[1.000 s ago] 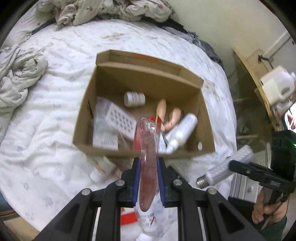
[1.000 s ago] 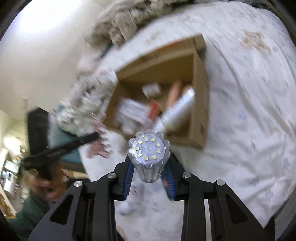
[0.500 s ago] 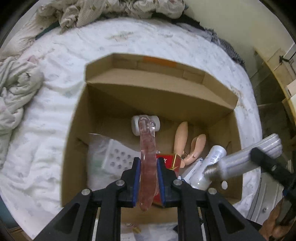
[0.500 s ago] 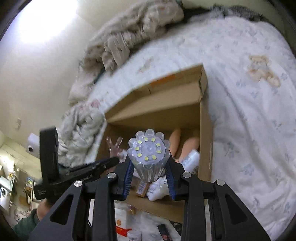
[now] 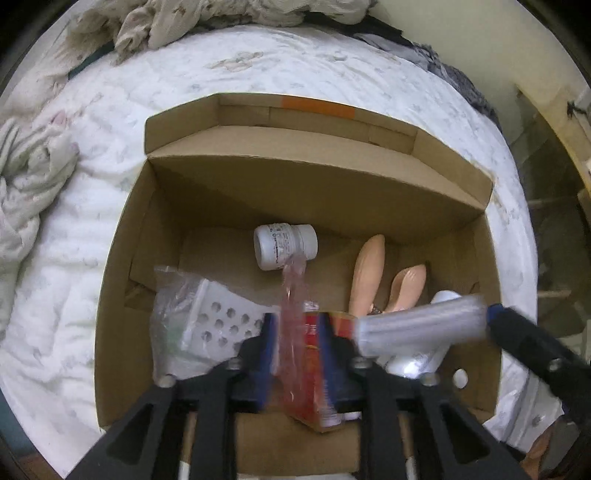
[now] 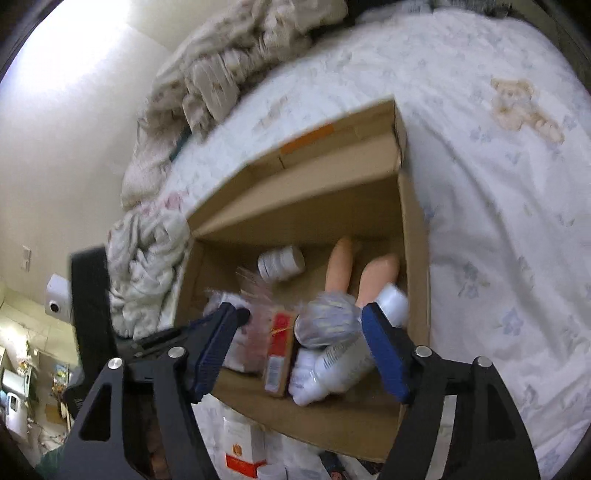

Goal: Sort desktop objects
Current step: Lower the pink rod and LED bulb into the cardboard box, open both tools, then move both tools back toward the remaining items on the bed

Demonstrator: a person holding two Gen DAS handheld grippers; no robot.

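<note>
A: Tongs first. Change since half a second ago?

B: Left gripper [image 5: 295, 332] had been clamped on the pink translucent piece [image 5: 291, 295]; its jaws now stand apart, the blurred piece between them, contact unclear. Right gripper [image 6: 299, 328] has spread wide, and the LED bulb [image 6: 327, 321] sits blurred between its fingers, above the white bottle [image 6: 332, 365].

A: Beyond the tips?

B: Cardboard box [image 5: 314, 173] directly ahead of both, holding a white pill jar [image 5: 286, 245] farther in.

A: Surroundings?

B: White quilted bedspread [image 6: 498, 221] under the box; crumpled bedding [image 5: 221, 14] beyond; cream wall [image 6: 55, 129] left of the right gripper.
</note>
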